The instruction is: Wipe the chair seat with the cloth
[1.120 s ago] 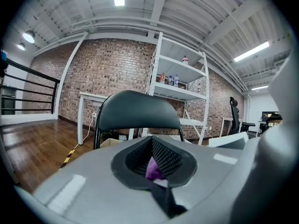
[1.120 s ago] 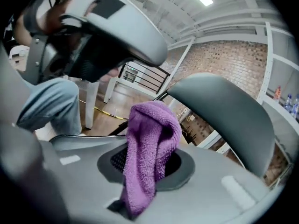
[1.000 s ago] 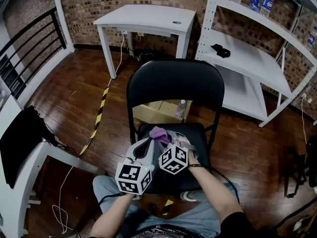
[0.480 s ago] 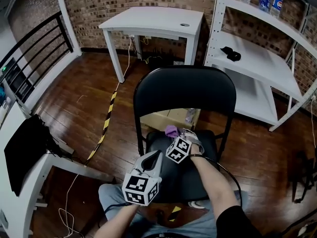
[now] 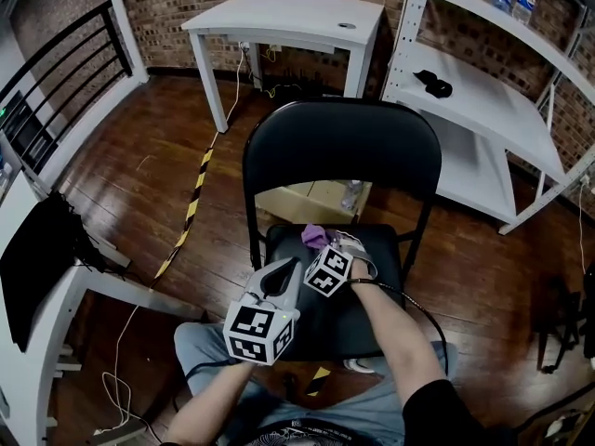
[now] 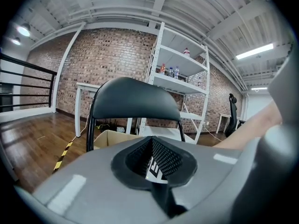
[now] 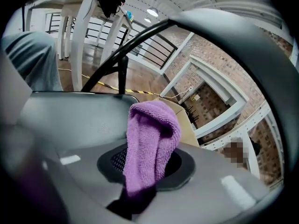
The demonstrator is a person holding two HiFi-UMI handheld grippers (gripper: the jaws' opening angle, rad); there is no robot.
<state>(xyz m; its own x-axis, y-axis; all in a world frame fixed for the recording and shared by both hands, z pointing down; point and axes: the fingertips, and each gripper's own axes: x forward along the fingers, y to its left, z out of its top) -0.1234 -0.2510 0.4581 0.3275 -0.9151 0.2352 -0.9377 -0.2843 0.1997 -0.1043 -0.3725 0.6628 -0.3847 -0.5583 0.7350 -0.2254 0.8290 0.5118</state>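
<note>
A black folding chair stands below me, its backrest (image 5: 341,147) upright and its seat (image 5: 372,291) partly under my hands. My right gripper (image 5: 327,246) is shut on a purple cloth (image 5: 315,236), which it holds over the back part of the seat. In the right gripper view the purple cloth (image 7: 152,141) sticks up folded from between the jaws. My left gripper (image 5: 283,272) hovers over the seat's left side. In the left gripper view its jaws are shut with nothing between them, and the backrest (image 6: 133,99) fills the view ahead.
A cardboard box (image 5: 297,204) sits on the wooden floor behind the chair. A white table (image 5: 288,21) stands at the brick wall, white shelving (image 5: 483,110) to the right. Yellow-black tape (image 5: 191,207) crosses the floor at the left. A person's knees (image 5: 279,379) are just before the seat.
The right gripper with the cloth has moved from the seat's middle toward its back edge. The left gripper has drawn back a little and stayed shut.
</note>
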